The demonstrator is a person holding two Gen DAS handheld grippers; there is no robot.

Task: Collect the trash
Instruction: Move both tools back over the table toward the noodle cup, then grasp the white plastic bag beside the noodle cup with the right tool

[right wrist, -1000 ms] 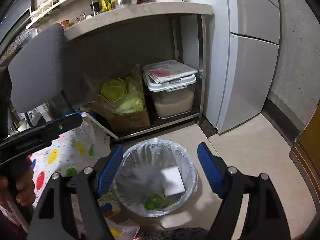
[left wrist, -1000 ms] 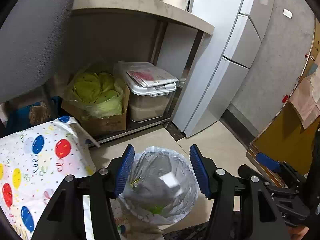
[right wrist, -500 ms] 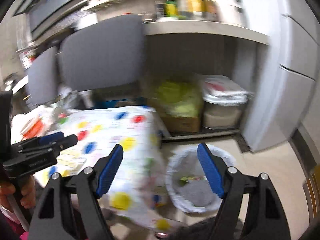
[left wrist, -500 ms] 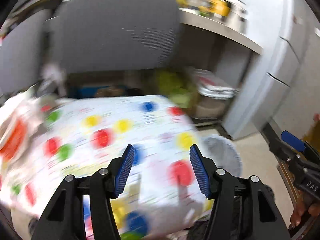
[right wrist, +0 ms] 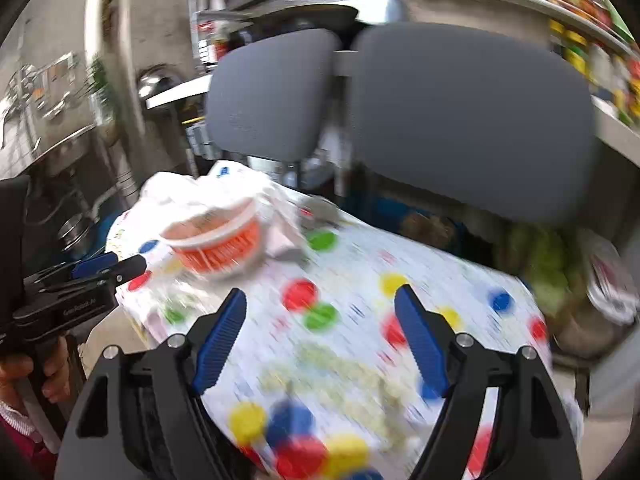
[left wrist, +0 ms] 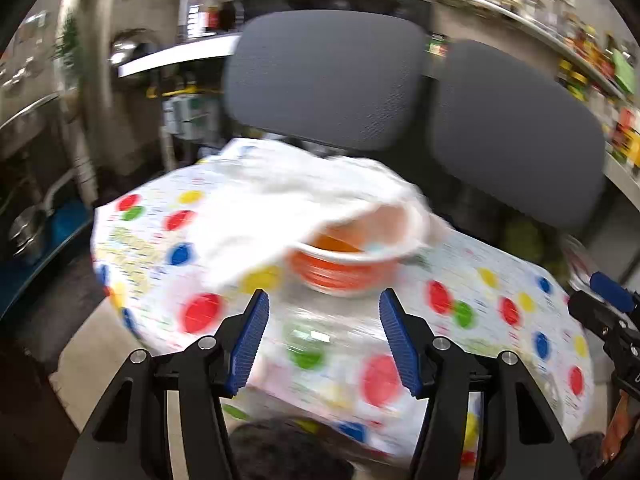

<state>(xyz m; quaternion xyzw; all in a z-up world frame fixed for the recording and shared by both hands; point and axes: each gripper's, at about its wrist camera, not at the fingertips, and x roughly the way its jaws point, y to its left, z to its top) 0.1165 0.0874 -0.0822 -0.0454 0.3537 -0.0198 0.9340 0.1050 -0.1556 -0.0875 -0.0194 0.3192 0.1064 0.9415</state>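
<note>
An orange and white paper bowl (left wrist: 352, 256) (right wrist: 218, 242) stands on a table covered by a white cloth with coloured dots (left wrist: 500, 320) (right wrist: 360, 340). Crumpled white plastic or paper (left wrist: 288, 200) (right wrist: 188, 192) lies against the bowl's far side. My left gripper (left wrist: 323, 308) is open and empty, just short of the bowl. My right gripper (right wrist: 320, 308) is open and empty over the cloth, with the bowl up and to its left. The left gripper's blue-tipped fingers (right wrist: 100, 266) show at the left edge of the right wrist view, beside the bowl. Both views are motion-blurred.
Two grey chair backs (left wrist: 332, 80) (left wrist: 516, 136) stand behind the table. A shelf with bottles (left wrist: 580, 40) runs at the upper right. Steel kitchen fittings (left wrist: 52, 120) fill the left. A hand (right wrist: 24, 368) holds the left gripper's handle.
Both grippers have swung left, away from the lined bin on the floor, to the dotted table. The bin has left both views; the orange bowl and white wrapping have come into view.
</note>
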